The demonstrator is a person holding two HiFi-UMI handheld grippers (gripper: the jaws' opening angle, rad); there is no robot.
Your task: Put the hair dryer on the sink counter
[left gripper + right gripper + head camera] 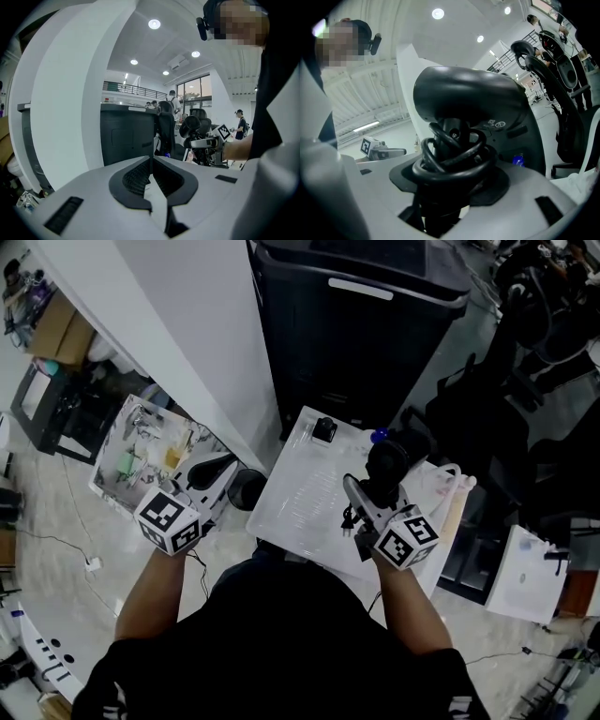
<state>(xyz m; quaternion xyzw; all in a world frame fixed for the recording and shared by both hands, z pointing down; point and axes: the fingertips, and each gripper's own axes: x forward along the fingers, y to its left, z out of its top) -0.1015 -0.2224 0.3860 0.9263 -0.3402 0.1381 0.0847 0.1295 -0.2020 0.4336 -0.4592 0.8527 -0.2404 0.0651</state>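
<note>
The black hair dryer (464,98), cord (440,169) coiled round its handle, sits handle-first in the right gripper's (451,180) pinch, barrel crosswise; the left gripper (151,176) is pressed together.

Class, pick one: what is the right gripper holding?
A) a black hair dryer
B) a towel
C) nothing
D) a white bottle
A: the right gripper is shut on the handle of the black hair dryer, with the cord coiled round it.

Right gripper (449,187) clamps black hair dryer (466,101) handle, cord coiled.
</note>
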